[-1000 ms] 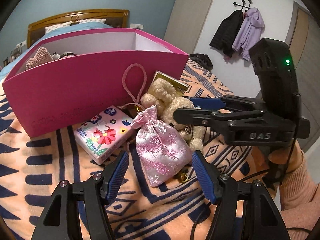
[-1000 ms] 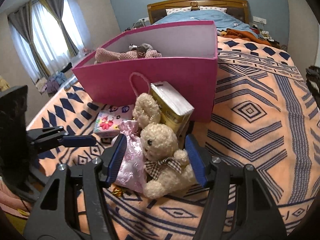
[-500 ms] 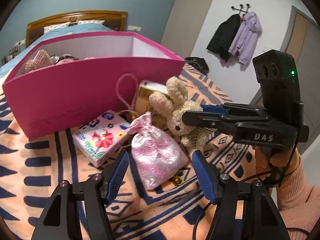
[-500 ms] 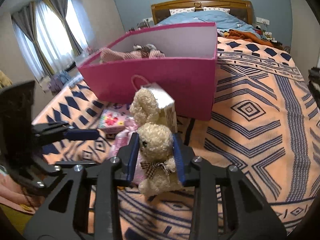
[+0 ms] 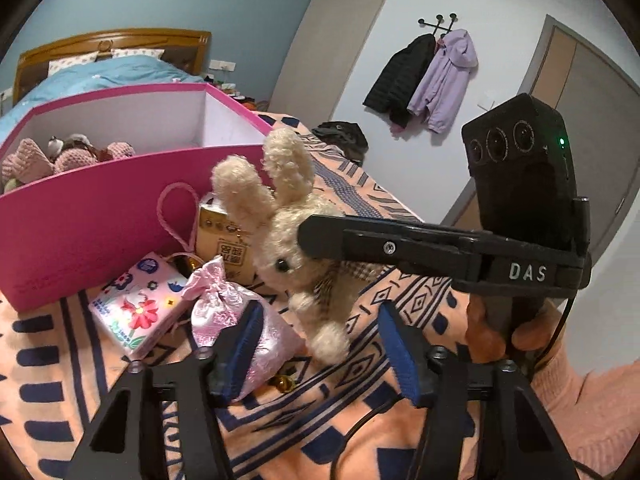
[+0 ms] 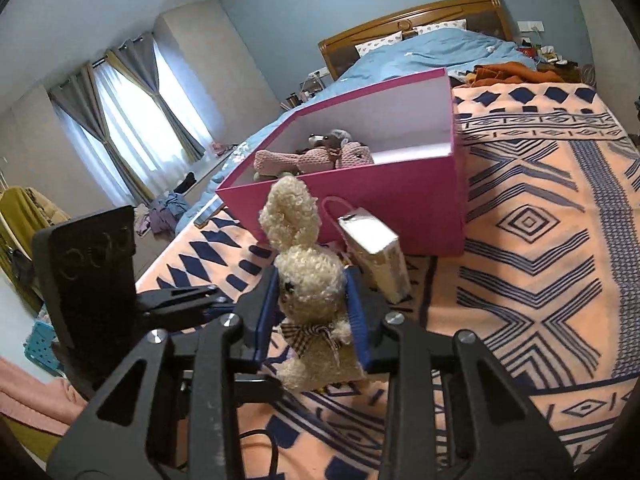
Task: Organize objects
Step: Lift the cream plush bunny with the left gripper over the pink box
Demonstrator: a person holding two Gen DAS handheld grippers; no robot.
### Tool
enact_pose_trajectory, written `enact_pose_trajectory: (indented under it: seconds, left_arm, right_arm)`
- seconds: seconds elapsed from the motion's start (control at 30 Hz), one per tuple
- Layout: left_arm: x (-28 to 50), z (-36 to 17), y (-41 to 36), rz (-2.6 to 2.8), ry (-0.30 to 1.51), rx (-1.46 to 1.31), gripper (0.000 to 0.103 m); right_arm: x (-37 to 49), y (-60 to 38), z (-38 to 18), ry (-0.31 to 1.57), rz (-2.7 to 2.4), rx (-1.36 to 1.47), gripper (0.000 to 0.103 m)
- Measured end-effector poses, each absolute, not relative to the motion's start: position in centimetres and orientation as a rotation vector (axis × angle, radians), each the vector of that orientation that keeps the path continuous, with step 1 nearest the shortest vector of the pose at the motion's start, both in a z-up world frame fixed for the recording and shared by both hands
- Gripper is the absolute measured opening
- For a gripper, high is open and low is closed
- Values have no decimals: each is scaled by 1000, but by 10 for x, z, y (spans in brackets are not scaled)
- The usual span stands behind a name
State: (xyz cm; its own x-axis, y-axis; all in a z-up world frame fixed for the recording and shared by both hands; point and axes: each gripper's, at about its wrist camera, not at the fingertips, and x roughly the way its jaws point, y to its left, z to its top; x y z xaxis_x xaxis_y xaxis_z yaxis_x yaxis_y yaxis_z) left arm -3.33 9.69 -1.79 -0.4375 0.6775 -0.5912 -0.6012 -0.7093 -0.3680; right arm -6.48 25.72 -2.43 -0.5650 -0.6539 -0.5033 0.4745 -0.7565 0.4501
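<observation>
My right gripper (image 6: 314, 312) is shut on a cream plush bunny (image 6: 310, 280) and holds it lifted above the patterned blanket; the bunny also shows in the left wrist view (image 5: 288, 236). My left gripper (image 5: 320, 344) is open and empty, just above a pink satin pouch (image 5: 236, 320). A floral tissue pack (image 5: 136, 308) and a tan carton (image 5: 224, 240) lie in front of the pink box (image 5: 92, 232). The box (image 6: 400, 196) holds pink knitted toys (image 6: 316, 156).
The orange and navy patterned blanket (image 6: 540, 260) covers the bed. A blue duvet and wooden headboard (image 6: 420, 16) lie behind the box. Coats (image 5: 424, 76) hang on the wall. A small gold bell (image 5: 282, 384) lies by the pouch.
My right gripper closed on the bunny and lifted it up off the blanket, toward the box. My left gripper stayed open near the pouch.
</observation>
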Motion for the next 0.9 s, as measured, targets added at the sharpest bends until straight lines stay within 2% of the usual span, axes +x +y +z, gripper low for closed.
enact_pose_trajectory:
  seconds: [0.03,0.1,0.2,0.37,0.9]
  left_arm:
    - [-35,-19,97,2163,-131,-963,46]
    - [-42,-21,102,2165,-132,-978,28]
    - [-47,-23,100,2165,-153,-991,22]
    - [-50,-21,95,2150,-193,-977,20]
    - [-71,19,106,2230,-121,-858,20]
  right_arm:
    - [-65,257,-25,-365,-2287,883,36]
    - [-65,255,-27,-382,-2267,886,36]
    - [-65,253,-28,-375,-2265,898,36]
    - [-64,257,-27,-400,-2259,894,36]
    - [-82,261,11,-445,-2278,771,36]
